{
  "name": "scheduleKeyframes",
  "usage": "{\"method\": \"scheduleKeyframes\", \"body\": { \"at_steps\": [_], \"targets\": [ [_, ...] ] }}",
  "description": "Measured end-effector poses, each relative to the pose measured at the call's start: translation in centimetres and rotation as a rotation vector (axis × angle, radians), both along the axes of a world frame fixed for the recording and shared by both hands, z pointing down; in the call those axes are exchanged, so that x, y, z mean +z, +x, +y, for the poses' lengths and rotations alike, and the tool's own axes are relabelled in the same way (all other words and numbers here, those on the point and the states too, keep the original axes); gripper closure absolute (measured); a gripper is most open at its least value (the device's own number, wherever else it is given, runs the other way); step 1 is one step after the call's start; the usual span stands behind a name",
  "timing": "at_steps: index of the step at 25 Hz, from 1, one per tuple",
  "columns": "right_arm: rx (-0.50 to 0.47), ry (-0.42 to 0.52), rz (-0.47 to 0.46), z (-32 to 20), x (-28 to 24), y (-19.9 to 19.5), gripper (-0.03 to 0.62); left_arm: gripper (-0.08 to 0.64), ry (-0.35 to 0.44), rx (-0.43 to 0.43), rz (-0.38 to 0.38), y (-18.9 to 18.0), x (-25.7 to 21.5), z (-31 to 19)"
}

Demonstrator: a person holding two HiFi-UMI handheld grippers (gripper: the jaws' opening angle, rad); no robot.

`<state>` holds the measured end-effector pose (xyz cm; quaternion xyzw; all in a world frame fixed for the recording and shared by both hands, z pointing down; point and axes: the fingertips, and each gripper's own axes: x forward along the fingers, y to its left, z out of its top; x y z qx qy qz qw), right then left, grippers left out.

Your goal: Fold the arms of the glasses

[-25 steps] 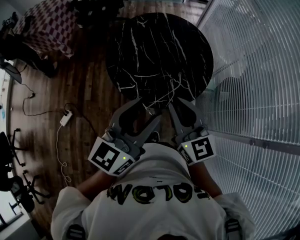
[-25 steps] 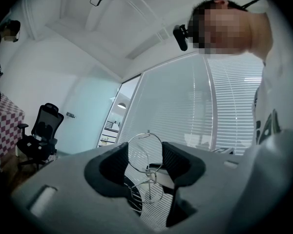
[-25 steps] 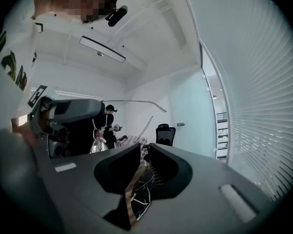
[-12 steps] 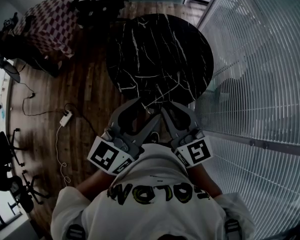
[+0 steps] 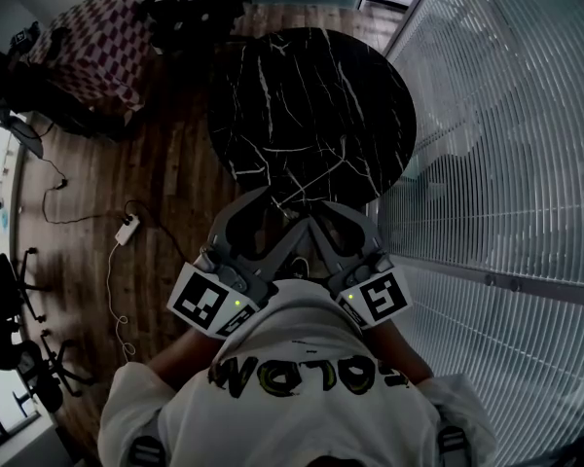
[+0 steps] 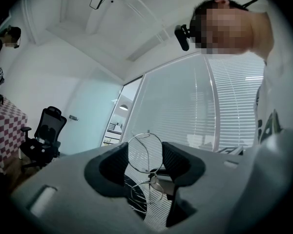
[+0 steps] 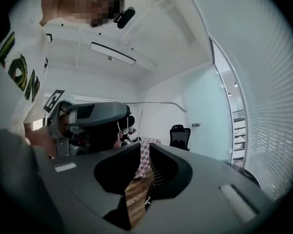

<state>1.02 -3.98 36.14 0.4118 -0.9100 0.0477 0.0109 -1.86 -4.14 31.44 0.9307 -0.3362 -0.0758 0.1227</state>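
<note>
Thin wire-rimmed glasses (image 6: pixel 151 179) sit between the jaws of my left gripper (image 6: pixel 145 150), which is shut on them, one round lens standing up between the fingertips. In the head view both grippers are held close to my chest above the near edge of the round black marble table (image 5: pixel 311 95). The left gripper (image 5: pixel 284 217) and right gripper (image 5: pixel 311 226) meet tip to tip there. In the right gripper view, the right gripper (image 7: pixel 144 147) has its jaws almost together, with a thin glasses arm (image 7: pixel 141 116) rising from its tips. The other arm (image 7: pixel 156 103) runs sideways from the left gripper (image 7: pixel 88 116).
A slatted glass wall (image 5: pixel 506 115) runs along the right. A table with a checkered cloth (image 5: pixel 92 47) stands at the back left. Office chairs (image 5: pixel 19 358) are at the left, and a power strip with its cable (image 5: pixel 128 230) lies on the wooden floor.
The right gripper has swung left until its tips meet the left gripper's. The left gripper has barely moved.
</note>
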Motion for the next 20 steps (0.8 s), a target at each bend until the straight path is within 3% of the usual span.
{"method": "scheduleKeyframes", "body": {
  "at_steps": [14,20],
  "targets": [
    [-0.044,0.002,0.002,0.8,-0.3,-0.6,0.532,0.342,0.004,-0.004,-0.002,-0.2,-0.2,0.0],
    [0.088,0.127,0.141,-0.3,-2.2,2.1,0.532,0.342,-0.017,0.029,-0.056,-0.1,1.1,-0.2]
  ]
}}
